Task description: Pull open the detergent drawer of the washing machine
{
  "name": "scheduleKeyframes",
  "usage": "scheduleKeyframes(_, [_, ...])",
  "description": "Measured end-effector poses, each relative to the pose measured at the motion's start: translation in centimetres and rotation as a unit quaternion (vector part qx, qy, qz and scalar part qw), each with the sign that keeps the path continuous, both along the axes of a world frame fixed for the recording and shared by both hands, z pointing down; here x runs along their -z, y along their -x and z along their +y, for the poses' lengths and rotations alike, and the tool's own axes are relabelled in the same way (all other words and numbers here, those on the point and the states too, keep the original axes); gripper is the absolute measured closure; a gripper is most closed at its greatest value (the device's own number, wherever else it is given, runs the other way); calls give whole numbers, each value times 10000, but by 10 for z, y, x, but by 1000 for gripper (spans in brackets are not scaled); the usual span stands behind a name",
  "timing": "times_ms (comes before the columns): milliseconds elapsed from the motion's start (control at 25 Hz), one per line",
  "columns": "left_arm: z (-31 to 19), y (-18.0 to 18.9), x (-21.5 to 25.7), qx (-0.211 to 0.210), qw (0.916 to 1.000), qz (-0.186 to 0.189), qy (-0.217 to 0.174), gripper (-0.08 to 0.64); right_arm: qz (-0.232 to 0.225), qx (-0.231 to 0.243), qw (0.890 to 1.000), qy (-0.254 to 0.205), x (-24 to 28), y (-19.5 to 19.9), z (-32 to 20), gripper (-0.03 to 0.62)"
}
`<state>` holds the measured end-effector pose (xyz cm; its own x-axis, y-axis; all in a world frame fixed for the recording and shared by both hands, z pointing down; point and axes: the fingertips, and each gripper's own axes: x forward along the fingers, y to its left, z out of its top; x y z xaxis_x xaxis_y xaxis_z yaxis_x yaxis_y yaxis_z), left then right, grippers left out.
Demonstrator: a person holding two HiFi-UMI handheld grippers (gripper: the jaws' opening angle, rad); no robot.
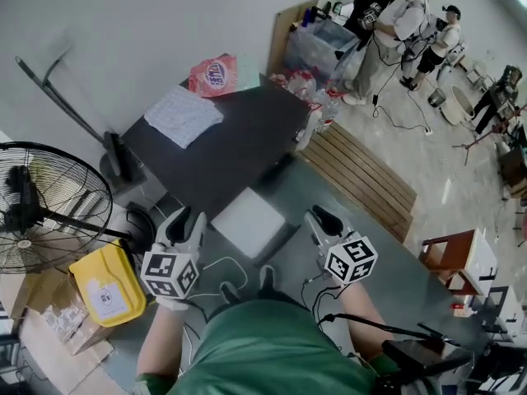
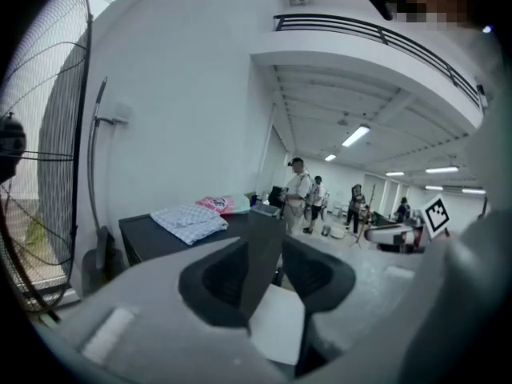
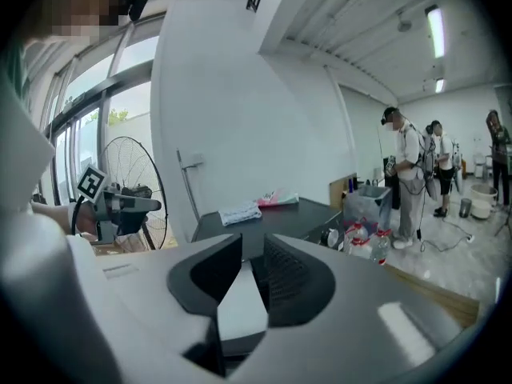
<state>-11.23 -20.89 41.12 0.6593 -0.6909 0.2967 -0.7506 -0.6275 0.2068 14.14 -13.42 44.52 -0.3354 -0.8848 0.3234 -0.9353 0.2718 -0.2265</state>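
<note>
The detergent drawer cannot be made out in any view. A white square-topped box [image 1: 249, 220] sits low between the two grippers, and whether it belongs to the washing machine cannot be told.

The left gripper [image 1: 188, 220] is held to the left of the box. Its fingers [image 2: 212, 278] stand clearly apart with nothing between them. The right gripper [image 1: 321, 220] is on the box's other side with a narrower gap between its fingers, also empty.

Beyond the box stands a dark surface [image 1: 239, 146] carrying a folded checked cloth [image 1: 183, 115] and a pink bag [image 1: 214, 74]. A floor fan [image 1: 41, 208] and a yellow container [image 1: 107, 282] are at the left, a wooden pallet [image 1: 362, 171] is at the right, and people [image 1: 395, 23] stand at the far side.
</note>
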Motion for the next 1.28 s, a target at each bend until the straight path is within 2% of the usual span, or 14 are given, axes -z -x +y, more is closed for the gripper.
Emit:
scheduleKeyframes(240, [-17,-3,37,151,9991,100,-380,433,129,-110,9975,-685,67,-4,-14,508])
scheduleKeyframes(520, [-21,-16,92,72,9952,406,-886,433,313,-368,9910,-1251,124,-3,-20,508])
scheduleKeyframes(680, [-19,-16,113,73,9923,440,-1158,433,495,-311,9830,-1740,150,5,-21,508])
scheduleKeyframes(840, [-17,-15,134,249,9879,446,-1465,451,883,-353,9725,-2125,173,3,-18,508])
scheduleKeyframes(1040, [-4,-20,148,296,9822,317,-1826,460,1302,-440,9647,-2246,177,-3,-13,508])
scheduleKeyframes(1160, [-3,-21,144,299,9833,289,-1771,463,1408,-483,9627,-2260,172,-5,-14,508])
scheduleKeyframes(1280, [-4,-20,138,329,9852,271,-1658,465,1277,-475,9658,-2208,166,-5,-15,508])
